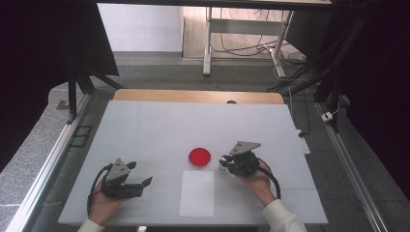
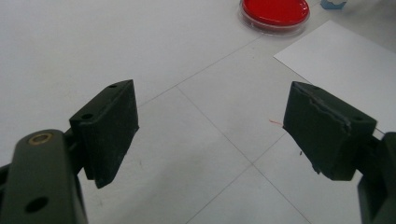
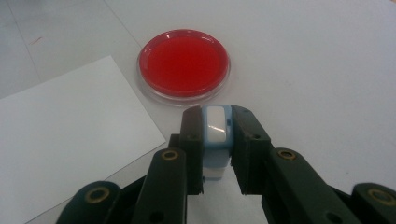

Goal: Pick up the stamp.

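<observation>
A round clear dish filled with red lies near the middle of the white table. Just right of it my right gripper is shut on a small light-blue and white block, its pads pressing on both sides. The block stands upright between the jaws, close to the dish's rim. My left gripper rests low at the front left, its jaws wide open with only bare table between them. A white sheet of paper lies in front of the dish.
The table's wooden far edge borders grey floor beyond. Black frame legs stand at the left, cables and a stand farther back. A person's hands hold both grippers at the near edge.
</observation>
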